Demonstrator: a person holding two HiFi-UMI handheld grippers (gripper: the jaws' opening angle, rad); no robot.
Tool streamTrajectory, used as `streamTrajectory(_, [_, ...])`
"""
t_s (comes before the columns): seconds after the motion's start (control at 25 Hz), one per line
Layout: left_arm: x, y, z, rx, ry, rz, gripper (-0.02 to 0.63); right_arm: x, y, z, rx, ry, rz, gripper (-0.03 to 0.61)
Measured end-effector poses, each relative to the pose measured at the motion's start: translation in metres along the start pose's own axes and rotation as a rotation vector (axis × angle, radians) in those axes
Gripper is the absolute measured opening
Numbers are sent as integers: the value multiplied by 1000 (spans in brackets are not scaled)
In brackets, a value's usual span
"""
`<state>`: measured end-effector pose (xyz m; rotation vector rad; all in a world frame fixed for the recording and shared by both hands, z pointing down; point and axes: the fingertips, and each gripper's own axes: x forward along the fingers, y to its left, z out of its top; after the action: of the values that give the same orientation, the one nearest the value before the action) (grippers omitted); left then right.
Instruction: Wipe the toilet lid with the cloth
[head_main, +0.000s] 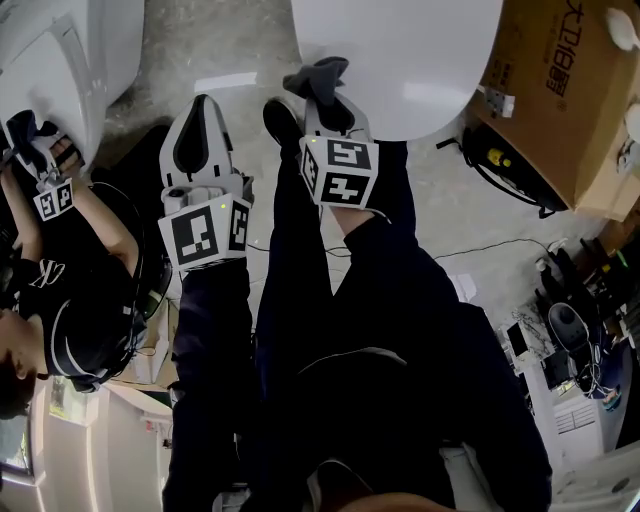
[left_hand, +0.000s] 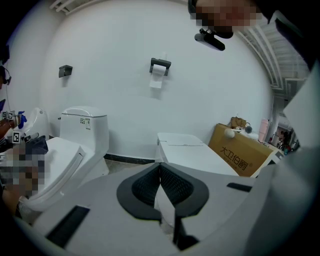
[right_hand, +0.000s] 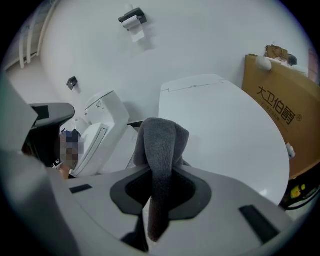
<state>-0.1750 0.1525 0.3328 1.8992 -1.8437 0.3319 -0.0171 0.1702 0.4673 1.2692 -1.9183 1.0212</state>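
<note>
Right gripper (head_main: 320, 100) jaws clamp the grey cloth (right_hand: 161, 150) mid-fold, seemingly soft, light and limp, at the toilet lid's (head_main: 400, 60) edge, twelve o'clock. Left gripper (left_hand: 160, 175), at its nine o'clock, has jaws closed, empty.

A brown cardboard box (head_main: 560, 90) with printed characters is standing at the right near the white wall (left_hand: 115, 45), and small items are sitting on top of it. A black cable (head_main: 510, 185) is lying on the grey floor (head_main: 440, 205) just beside the box. A toilet paper roll (left_hand: 157, 80) is hanging from a black holder on the wall, with a small black fixture (left_hand: 65, 71) well to its left. Another person (head_main: 70, 310) in a dark shirt is reaching an arm toward a second white toilet (left_hand: 82, 131).
</note>
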Motion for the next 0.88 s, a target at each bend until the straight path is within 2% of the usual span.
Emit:
streamTrajectory(0.32, [6,-16,7,-7,-8,14,15,-12,-8,31,-18,-40,35,69])
streamTrajectory(0.88, [21,-47,29,6,-31,11,15,-39,-43,74,-91,-115,34,69])
